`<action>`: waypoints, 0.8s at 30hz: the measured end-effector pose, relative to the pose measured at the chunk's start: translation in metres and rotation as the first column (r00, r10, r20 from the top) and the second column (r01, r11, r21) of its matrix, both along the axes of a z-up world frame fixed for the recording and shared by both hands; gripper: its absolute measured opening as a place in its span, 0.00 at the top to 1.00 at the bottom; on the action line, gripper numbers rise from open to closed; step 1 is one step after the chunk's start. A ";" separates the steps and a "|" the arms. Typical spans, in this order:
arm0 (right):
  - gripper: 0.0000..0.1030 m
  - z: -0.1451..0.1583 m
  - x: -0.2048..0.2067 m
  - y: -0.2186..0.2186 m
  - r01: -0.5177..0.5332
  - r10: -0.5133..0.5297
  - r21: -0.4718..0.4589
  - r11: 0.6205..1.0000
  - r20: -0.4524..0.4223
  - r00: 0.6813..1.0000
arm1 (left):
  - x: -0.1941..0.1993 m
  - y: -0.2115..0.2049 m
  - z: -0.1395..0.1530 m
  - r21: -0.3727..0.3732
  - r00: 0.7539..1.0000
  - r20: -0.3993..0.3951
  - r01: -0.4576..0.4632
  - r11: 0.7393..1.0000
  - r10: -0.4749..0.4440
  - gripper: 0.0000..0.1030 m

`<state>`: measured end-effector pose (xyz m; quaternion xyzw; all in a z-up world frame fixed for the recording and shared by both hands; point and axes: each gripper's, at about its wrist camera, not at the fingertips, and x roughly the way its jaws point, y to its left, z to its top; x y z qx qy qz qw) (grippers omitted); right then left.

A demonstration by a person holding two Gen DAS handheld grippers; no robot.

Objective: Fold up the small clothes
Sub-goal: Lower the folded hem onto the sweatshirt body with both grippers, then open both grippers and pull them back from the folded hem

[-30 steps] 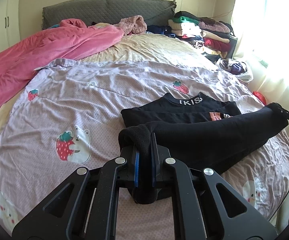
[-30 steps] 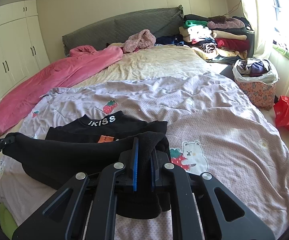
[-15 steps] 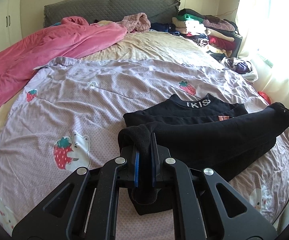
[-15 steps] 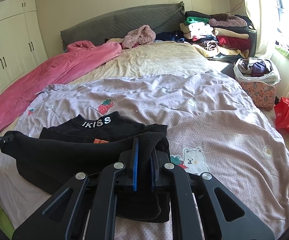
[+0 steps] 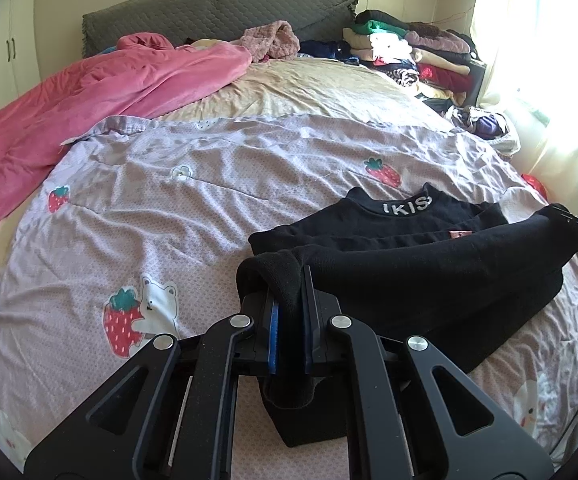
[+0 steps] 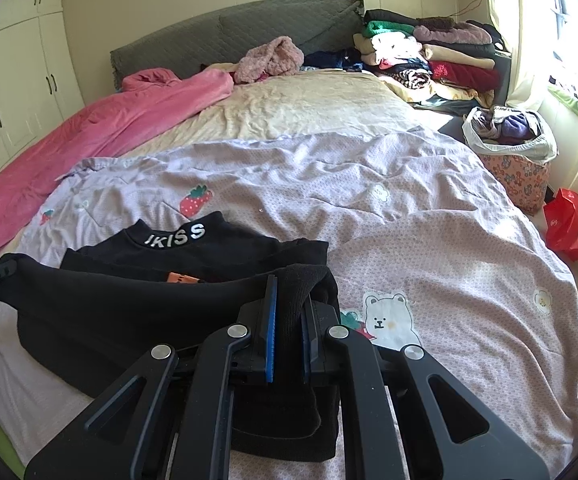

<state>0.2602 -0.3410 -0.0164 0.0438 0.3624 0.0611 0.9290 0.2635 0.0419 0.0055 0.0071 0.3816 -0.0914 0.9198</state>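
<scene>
Nearest, left gripper clamped tight on one corner of the black sweatshirt, right gripper pinched shut on the opposite corner. Sweatshirt folded over itself, lettered collar facing away, lying on the lilac strawberry quilt. Beyond the quilt, pink blanket, stacked clothes.

Bed layout around the sweater

The sweater lies on the quilt at the bed's near end; behind it a blanket, beyond its right side stacked clothes and a basket beside the bed.
</scene>
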 end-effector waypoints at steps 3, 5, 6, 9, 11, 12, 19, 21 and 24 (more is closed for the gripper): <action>0.92 -0.007 0.006 0.002 0.004 -0.004 -0.006 1.000 -0.016 1.000 | 0.009 0.002 -0.010 0.009 1.000 -0.019 -0.007 1.000 0.007 0.97; 0.92 -0.014 0.013 0.004 0.009 -0.009 -0.016 1.000 -0.033 0.999 | 0.013 0.002 -0.017 0.018 0.999 -0.030 -0.010 1.000 0.011 0.97; 0.92 -0.016 0.014 0.005 0.010 -0.011 -0.021 1.000 -0.038 0.999 | 0.015 0.001 -0.021 0.026 0.999 -0.037 -0.011 1.000 0.012 0.97; 0.92 -0.029 0.024 0.007 0.020 -0.023 -0.040 0.999 -0.068 0.997 | 0.017 -0.002 -0.029 0.042 0.999 -0.044 -0.008 0.999 0.009 0.96; 0.92 -0.035 0.029 0.009 0.025 -0.028 -0.046 0.999 -0.079 0.996 | 0.019 -0.002 -0.034 0.049 0.999 -0.049 -0.012 0.999 0.015 0.95; 0.92 -0.039 0.031 0.009 0.029 -0.033 -0.050 0.998 -0.086 0.996 | 0.020 -0.002 -0.036 0.047 0.998 -0.056 -0.015 0.999 0.018 0.94; 0.90 -0.050 0.040 0.012 0.042 -0.050 -0.070 0.997 -0.118 0.992 | 0.022 0.001 -0.045 0.046 0.997 -0.071 -0.037 0.998 0.040 0.85; 0.88 -0.050 0.040 0.013 0.039 -0.048 -0.071 0.997 -0.118 0.992 | 0.019 0.003 -0.040 0.037 0.997 -0.061 -0.039 0.999 0.041 0.72; 0.83 -0.048 0.039 0.013 0.042 -0.050 -0.066 0.997 -0.123 0.991 | 0.013 0.006 -0.030 0.023 0.998 -0.040 -0.047 0.999 0.048 0.70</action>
